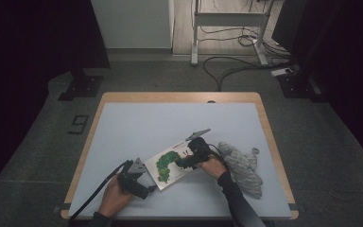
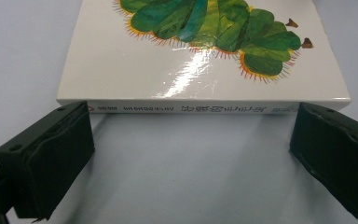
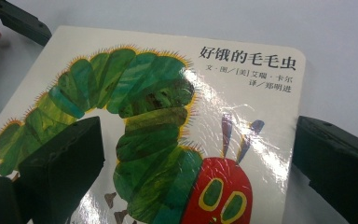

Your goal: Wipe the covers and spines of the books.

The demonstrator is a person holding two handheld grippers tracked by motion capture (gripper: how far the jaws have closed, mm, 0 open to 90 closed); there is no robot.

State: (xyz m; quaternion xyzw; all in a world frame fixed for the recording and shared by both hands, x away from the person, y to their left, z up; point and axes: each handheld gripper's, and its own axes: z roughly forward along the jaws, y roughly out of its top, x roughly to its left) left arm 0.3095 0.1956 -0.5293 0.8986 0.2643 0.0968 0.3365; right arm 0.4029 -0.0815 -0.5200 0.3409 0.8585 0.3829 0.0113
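Right gripper (image 1: 187, 161), jaws spread, over book (image 1: 166, 165)

My left gripper (image 1: 144, 182) trails a black cable; my right gripper (image 1: 183, 162) carries a grey three-cornered plate; my sleeves are dark.

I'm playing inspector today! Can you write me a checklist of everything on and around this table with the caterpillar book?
Surface: pale grey mat on a wooden table.
Job's things: caterpillar book, closed, lying flat, cover up, spine toward the left gripper.
Clutter: grey cloth to the right of the book.
Grippers: left gripper open, low at the book's spine, jaws at either end of it; right gripper open, one jaw over the cover, the other past the book's edge.
Cables: black cable trails from the left gripper; floor cables beyond the table.
Surroundings: grey floor, metal frame, dark curtains at the sides.
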